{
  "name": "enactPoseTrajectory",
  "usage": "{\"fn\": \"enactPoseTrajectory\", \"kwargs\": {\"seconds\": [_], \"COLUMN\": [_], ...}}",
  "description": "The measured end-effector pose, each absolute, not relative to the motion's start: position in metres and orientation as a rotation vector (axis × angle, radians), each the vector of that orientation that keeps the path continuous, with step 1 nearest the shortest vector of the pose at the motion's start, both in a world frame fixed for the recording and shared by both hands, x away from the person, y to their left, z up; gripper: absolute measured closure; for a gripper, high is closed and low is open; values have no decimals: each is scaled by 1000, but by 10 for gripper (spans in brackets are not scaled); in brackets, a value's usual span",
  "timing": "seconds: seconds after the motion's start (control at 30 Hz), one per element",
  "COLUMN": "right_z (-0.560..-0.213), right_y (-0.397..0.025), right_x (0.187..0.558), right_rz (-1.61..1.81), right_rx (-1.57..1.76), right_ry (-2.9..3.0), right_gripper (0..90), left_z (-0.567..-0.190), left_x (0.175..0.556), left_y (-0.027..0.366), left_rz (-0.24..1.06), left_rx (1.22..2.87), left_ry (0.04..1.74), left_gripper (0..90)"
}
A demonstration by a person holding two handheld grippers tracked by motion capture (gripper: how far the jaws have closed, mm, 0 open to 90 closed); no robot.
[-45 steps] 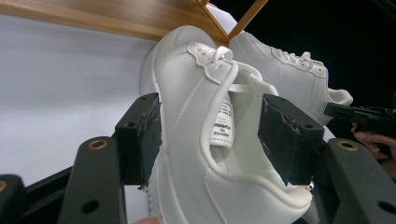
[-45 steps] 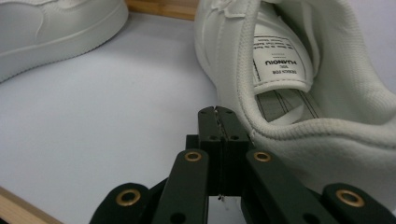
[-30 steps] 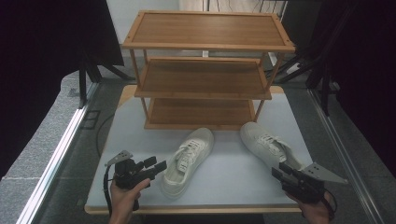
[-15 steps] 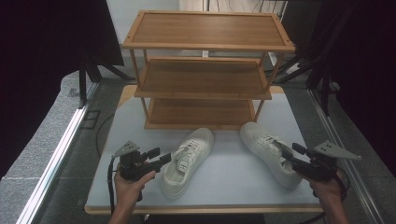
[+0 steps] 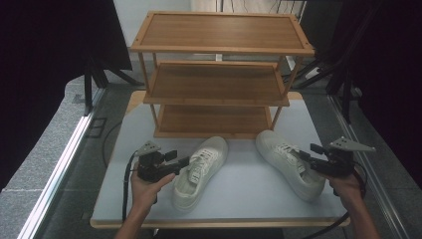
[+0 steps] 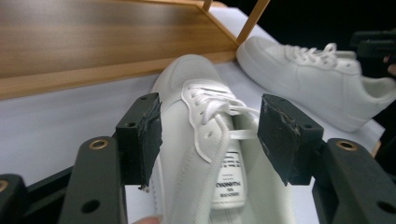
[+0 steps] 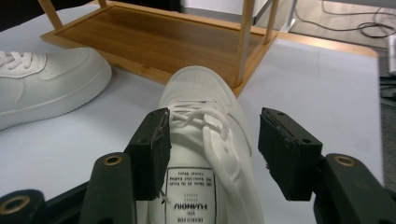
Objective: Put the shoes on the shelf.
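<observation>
Both grippers have pushed in toward the shelf (image 5: 219, 79). Before it lie two shoes, toes shelfward: left shoe (image 5: 200, 172) inside the spread left gripper (image 5: 185, 161), right shoe (image 5: 291, 162) inside the spread right gripper (image 5: 306, 157), neither grasped.

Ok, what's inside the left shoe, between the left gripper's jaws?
Inside the left shoe the tongue with its printed label shows, laces above it. The insole and toe space are hidden by the tongue. The open left gripper straddles the opening.
</observation>
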State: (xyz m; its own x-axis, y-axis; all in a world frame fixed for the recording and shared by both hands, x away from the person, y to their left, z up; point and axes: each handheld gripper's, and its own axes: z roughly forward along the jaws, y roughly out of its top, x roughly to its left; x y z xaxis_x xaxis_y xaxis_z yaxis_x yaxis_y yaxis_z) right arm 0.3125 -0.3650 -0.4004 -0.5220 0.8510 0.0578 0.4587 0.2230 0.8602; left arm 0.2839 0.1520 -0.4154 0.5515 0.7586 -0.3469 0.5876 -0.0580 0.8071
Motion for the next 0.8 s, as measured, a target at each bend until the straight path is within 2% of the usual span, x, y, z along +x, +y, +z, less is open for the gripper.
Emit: {"fn": "enactPoseTrajectory", "kwargs": {"seconds": [0.43, 0.57, 0.7, 0.73, 0.8], "right_z": [-419, -430, -436, -437, -438], "right_y": [-363, -362, -364, -364, -363], "right_x": [346, 354, 359, 360, 361], "right_rz": [1101, 1051, 1082, 1087, 1089], "right_rx": [1194, 1150, 1129, 1123, 1106], "right_ry": [2236, 2287, 2273, 2275, 2300], "right_gripper": [431, 432, 427, 440, 523], "left_z": [-442, -448, -450, -450, -449], "left_x": [309, 313, 316, 316, 316], "left_y": [121, 116, 116, 116, 115], "left_rz": [224, 242, 204, 196, 203], "left_rx": [1899, 1935, 1928, 1933, 1950], "left_ry": [1133, 1148, 1149, 1142, 1132], "left_gripper": [421, 462, 534, 534, 599]}}
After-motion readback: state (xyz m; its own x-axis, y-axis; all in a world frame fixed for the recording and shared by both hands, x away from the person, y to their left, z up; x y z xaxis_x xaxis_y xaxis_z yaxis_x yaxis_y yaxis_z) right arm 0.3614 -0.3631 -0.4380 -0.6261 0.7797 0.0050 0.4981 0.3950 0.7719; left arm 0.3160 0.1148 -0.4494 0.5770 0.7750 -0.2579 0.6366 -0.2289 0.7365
